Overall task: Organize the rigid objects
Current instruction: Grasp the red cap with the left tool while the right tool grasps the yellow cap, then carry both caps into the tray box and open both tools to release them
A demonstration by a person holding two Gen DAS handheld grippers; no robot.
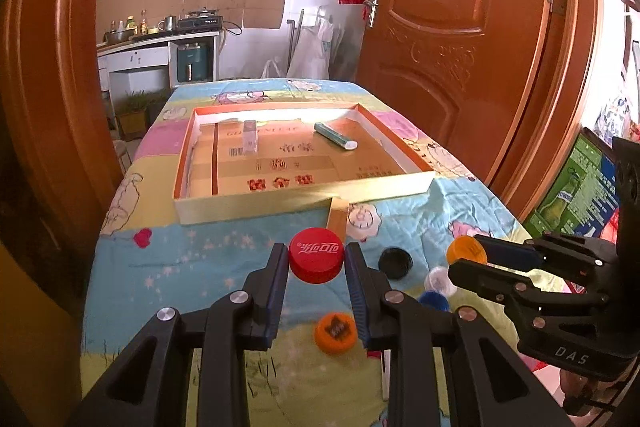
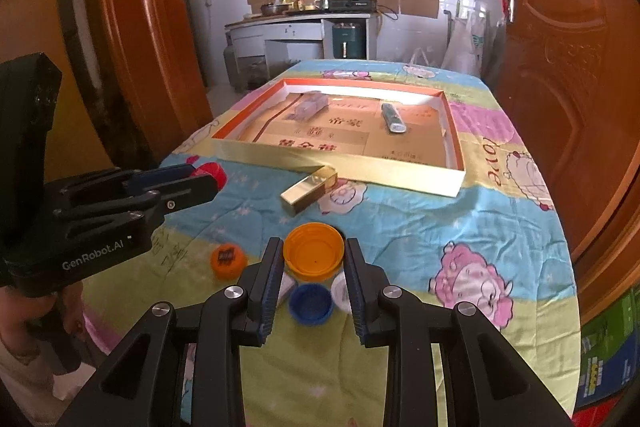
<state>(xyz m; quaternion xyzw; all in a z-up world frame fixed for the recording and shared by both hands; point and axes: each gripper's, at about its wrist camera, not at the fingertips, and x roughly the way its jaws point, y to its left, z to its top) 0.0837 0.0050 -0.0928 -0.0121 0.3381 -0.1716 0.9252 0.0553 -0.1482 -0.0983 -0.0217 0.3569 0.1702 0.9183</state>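
My two wrist cameras look forward and downward along their fingers, sharing the shallow box (image 1: 304,187) (image 2: 340,167) and each other's gripper.

Glossy plastic caps, red (image 1: 316,261) and orange (image 2: 314,257); soft printed cloth (image 2: 400,227) over the counter; shiny gold card tray (image 1: 304,205); varnished wood door (image 1: 460,39).

Red cap (image 1: 316,261) and upturned orange cap (image 2: 314,254), each claw-gripped above table.
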